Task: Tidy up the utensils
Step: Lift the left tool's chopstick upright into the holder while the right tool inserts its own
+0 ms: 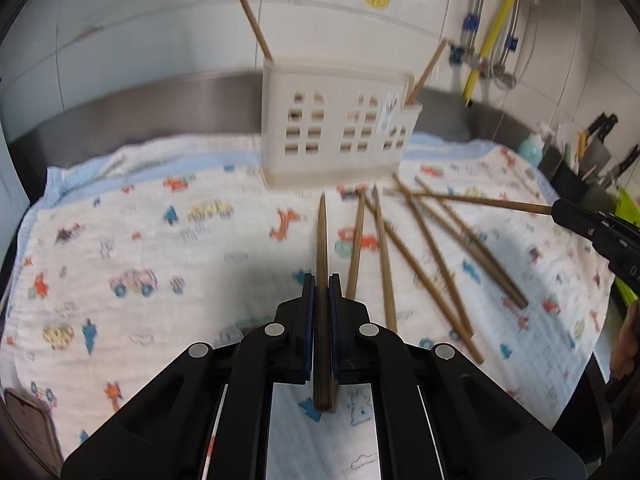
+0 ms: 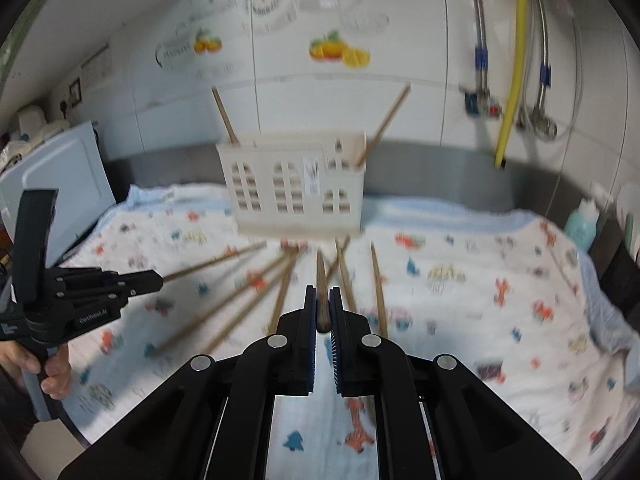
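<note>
A cream utensil holder (image 1: pixel 336 128) with window cut-outs stands at the back of the printed cloth, with two chopsticks standing in it, one at its left end (image 1: pixel 254 24) and one at its right end (image 1: pixel 428 72). It also shows in the right wrist view (image 2: pixel 296 188). My left gripper (image 1: pixel 322 280) is shut on a wooden chopstick (image 1: pixel 321 248) that points toward the holder. My right gripper (image 2: pixel 322 292) is shut on another chopstick (image 2: pixel 321 280); it appears in the left view (image 1: pixel 600 232) at the right. Several loose chopsticks (image 1: pixel 432 252) lie fanned on the cloth.
The patterned cloth (image 1: pixel 160 240) covers a counter with a steel back rim (image 1: pixel 140 108). A teal bottle (image 1: pixel 532 148) and a dark rack of tools (image 1: pixel 592 168) stand at the right. Pipes and a yellow hose (image 2: pixel 516 60) hang on the tiled wall.
</note>
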